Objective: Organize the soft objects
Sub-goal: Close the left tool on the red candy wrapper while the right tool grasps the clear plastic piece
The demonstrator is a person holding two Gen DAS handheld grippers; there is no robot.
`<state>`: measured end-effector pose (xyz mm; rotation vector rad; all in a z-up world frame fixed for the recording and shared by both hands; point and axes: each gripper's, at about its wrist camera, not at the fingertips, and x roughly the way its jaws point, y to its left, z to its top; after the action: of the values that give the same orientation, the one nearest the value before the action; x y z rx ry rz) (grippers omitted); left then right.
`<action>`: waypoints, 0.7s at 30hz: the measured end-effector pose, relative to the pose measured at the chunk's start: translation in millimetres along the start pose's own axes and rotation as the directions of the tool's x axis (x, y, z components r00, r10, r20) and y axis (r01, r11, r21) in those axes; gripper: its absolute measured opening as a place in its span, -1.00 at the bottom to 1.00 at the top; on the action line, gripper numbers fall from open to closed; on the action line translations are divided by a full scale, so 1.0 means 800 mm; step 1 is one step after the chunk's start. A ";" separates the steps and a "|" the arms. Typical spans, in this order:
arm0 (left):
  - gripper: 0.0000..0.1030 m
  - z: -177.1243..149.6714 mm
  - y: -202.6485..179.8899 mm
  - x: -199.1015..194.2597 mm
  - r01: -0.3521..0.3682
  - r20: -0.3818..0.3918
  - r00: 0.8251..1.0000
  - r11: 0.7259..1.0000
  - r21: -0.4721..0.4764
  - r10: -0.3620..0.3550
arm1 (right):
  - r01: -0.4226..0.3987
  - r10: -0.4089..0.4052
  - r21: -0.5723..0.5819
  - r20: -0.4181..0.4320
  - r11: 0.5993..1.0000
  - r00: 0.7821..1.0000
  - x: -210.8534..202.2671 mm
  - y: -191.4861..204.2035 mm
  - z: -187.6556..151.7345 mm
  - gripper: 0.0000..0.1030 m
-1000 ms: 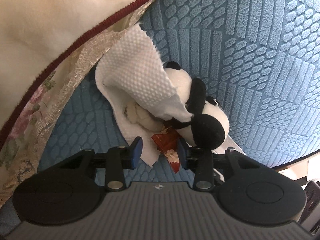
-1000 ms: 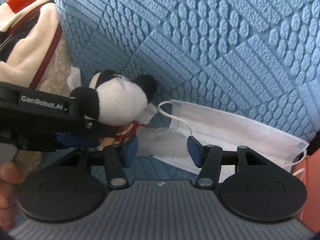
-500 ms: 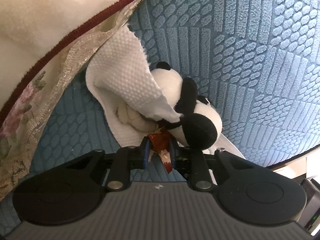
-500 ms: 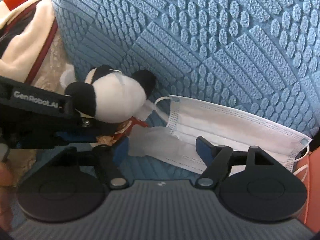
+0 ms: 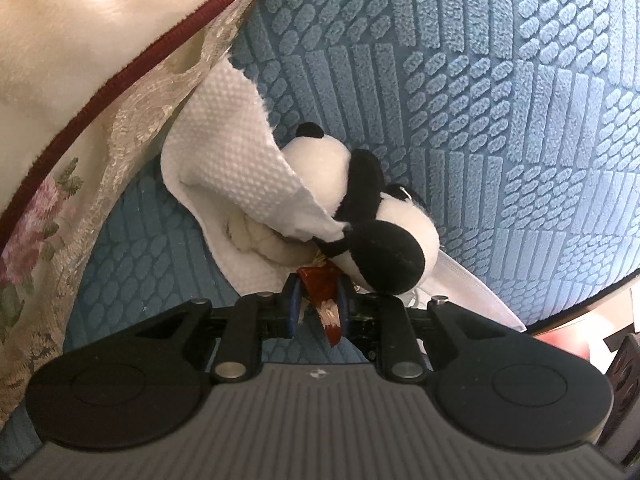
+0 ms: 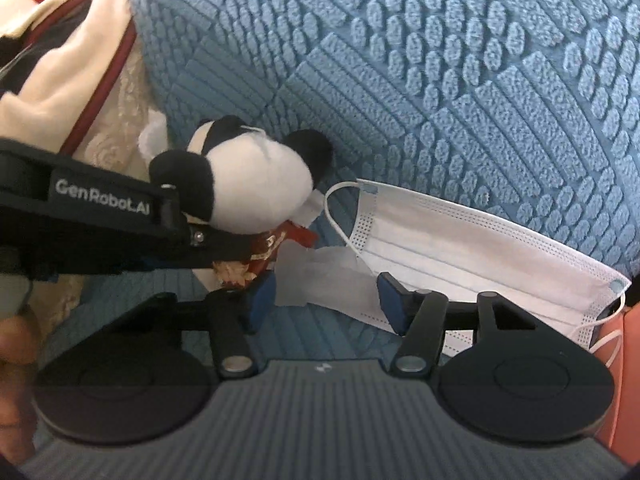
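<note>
Left wrist view: the left gripper (image 5: 318, 304) is clamped on the red tag (image 5: 320, 286) directly below the panda plush (image 5: 360, 216).

Right wrist view: the right gripper (image 6: 326, 294) stands apart; the face mask (image 6: 460, 248) stretches rightward, nearest this gripper.

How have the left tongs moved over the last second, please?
Yes: the left tongs closed on the red wrapper below the panda plush.

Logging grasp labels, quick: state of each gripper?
Left gripper: shut on the panda plush's red tag.
Right gripper: open, holding nothing.
</note>
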<state>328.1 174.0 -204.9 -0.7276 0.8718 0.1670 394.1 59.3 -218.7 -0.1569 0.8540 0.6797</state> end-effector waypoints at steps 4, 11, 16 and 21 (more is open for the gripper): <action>-0.56 0.001 0.001 0.000 0.009 -0.010 1.000 1.000 -0.001 -0.009 | -0.018 0.018 0.035 -0.006 0.999 1.000 -0.004 0.002 -0.010 0.07; -0.47 0.001 0.017 0.013 0.043 -0.017 0.999 0.997 -0.058 -0.044 | -0.032 0.032 0.052 0.009 0.998 0.999 0.004 -0.006 -0.011 0.12; -0.47 -0.006 0.007 0.020 0.021 -0.013 1.000 1.000 -0.005 -0.021 | -0.026 0.026 0.020 0.000 0.999 1.000 0.002 -0.002 -0.015 -0.05; -0.54 -0.009 0.003 0.017 0.012 -0.019 1.000 1.000 0.008 -0.012 | -0.039 0.039 -0.003 -0.004 0.999 0.999 0.002 0.008 -0.010 -0.42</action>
<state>331.5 169.5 -219.7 -0.7280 0.8858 0.1462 385.4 61.8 -224.4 -0.1451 0.8617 0.7178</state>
